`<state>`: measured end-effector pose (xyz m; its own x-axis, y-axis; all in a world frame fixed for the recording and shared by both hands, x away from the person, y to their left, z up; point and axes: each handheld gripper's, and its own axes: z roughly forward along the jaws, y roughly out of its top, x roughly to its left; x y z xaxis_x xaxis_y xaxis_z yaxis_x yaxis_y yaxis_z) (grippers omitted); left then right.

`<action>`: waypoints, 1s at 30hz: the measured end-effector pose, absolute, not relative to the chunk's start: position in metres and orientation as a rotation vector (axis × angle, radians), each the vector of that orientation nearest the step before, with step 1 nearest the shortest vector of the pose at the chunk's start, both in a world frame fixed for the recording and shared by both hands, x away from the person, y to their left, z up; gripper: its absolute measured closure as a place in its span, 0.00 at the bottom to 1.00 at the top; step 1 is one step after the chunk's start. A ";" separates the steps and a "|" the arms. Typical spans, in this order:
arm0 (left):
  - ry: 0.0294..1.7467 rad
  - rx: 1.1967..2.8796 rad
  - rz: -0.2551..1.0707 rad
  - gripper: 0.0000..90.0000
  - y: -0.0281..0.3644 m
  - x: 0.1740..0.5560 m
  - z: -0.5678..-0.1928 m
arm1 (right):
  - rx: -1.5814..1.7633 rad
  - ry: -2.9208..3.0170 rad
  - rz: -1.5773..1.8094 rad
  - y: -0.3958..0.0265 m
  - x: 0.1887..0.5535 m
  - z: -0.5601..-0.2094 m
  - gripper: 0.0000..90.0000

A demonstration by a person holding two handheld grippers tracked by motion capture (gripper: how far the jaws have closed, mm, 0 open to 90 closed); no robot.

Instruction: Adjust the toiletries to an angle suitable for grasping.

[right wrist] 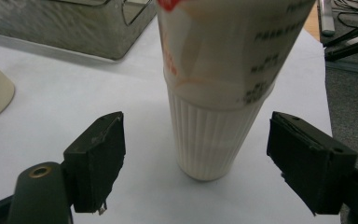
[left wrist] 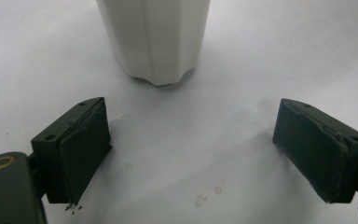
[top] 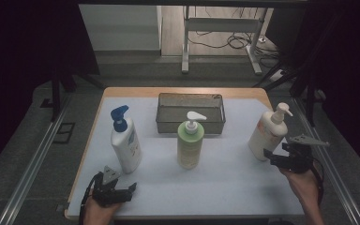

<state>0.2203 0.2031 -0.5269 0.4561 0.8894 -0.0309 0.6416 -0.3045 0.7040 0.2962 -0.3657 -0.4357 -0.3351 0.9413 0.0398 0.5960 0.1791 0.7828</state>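
Observation:
Three pump bottles stand upright on the white table (top: 225, 183): a white one with a blue pump (top: 125, 140) at the left, a green one (top: 190, 139) in the middle, and a cream one with an orange label (top: 268, 132) at the right. My left gripper (top: 130, 188) rests open near the front edge, just short of the white bottle's base (left wrist: 154, 39). My right gripper (top: 268, 154) is open right beside the cream bottle (right wrist: 219, 88), whose ribbed base stands in front of the spread jaws without touching the pads (right wrist: 98, 158).
A grey metal mesh basket (top: 191, 112) sits at the back centre of the table, also at the upper left in the right gripper view (right wrist: 65, 23). Beyond the table are a desk frame and cables on the floor. Metal rails run along both sides.

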 end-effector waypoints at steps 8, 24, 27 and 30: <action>1.271 2.056 0.486 0.12 0.203 0.220 -0.527 | 1.416 1.995 1.001 -0.360 0.307 -0.425 0.19; 1.271 2.056 0.484 0.12 0.203 0.221 -0.527 | 1.382 1.979 0.953 -0.353 0.335 -0.408 0.24; 1.271 2.056 0.485 0.12 0.203 0.221 -0.527 | 1.383 1.976 0.953 -0.351 0.338 -0.407 0.27; 1.271 2.057 0.484 0.12 0.203 0.221 -0.527 | 1.379 1.980 0.937 -0.349 0.342 -0.405 0.29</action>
